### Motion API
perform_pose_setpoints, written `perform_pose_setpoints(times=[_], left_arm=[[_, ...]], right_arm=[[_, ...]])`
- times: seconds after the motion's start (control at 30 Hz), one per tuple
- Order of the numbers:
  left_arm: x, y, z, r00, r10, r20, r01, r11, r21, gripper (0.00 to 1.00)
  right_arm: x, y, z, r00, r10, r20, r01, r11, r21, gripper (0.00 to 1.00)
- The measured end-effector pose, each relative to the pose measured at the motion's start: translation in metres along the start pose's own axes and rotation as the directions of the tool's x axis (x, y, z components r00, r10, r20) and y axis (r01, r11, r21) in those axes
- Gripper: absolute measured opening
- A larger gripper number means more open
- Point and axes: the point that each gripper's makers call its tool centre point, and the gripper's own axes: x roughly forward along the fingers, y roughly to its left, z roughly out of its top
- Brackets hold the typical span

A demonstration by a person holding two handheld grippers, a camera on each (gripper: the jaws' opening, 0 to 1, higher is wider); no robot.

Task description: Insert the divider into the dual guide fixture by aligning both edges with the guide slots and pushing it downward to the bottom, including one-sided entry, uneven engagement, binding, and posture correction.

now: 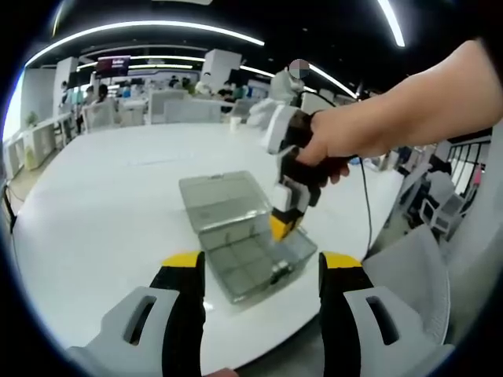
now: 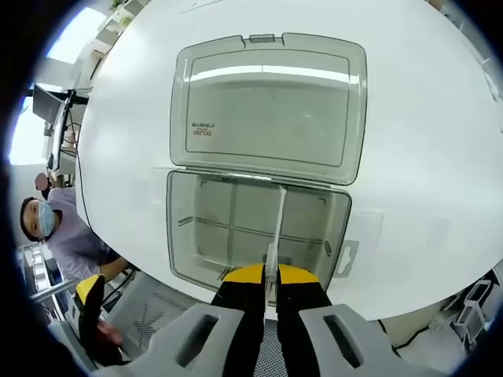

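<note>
The right gripper (image 2: 271, 284) is pinched tight on the thin divider (image 2: 279, 224), which stands on its edge inside the clear box (image 2: 182, 236), across the near half. The lid (image 2: 267, 102) lies open on the table (image 2: 424, 157). The left gripper (image 1: 262, 271) waits spread wide, holding nothing. If one end goes down first, the divider may tilt and get stuck.

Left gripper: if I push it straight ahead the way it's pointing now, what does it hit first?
Probably the clear compartment box, its near wall lying between the open left gripper jaws. Behind it, the right gripper is down in the box. Depth is uncertain.
</note>
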Motion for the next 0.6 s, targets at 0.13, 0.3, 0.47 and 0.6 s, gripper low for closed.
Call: perform_pose_setpoints(times=[0.13, 0.3, 0.47, 0.6], left_arm=[[0.0005, -0.0005, 0.0011, 1.0, -0.001, 0.003, 0.001, 1.0, -0.001, 0.56], [0.0011, -0.0012, 0.0016, 1.0, -0.004, 0.002, 0.004, 1.0, 0.002, 0.56], [0.001, -0.0014, 0.0019, 1.0, -0.005, 0.001, 0.005, 1.0, 0.004, 0.56], [0.0007, -0.001, 0.0014, 1.0, -0.003, -0.001, 0.003, 1.0, 0.003, 0.56]], right_arm=[[-0.003, -0.002, -0.0012, 1.0, -0.003, 0.006, 0.003, 1.0, -0.001, 0.0], [-0.0024, -0.0033, -0.0015, 1.0, -0.004, 0.004, 0.004, 1.0, 0.002, 0.0], [-0.0025, -0.0032, -0.0006, 1.0, -0.002, 0.007, 0.002, 1.0, -0.015, 0.0], [-0.0012, -0.0034, -0.002, 1.0, -0.004, 0.003, 0.004, 1.0, -0.015, 0.0]])
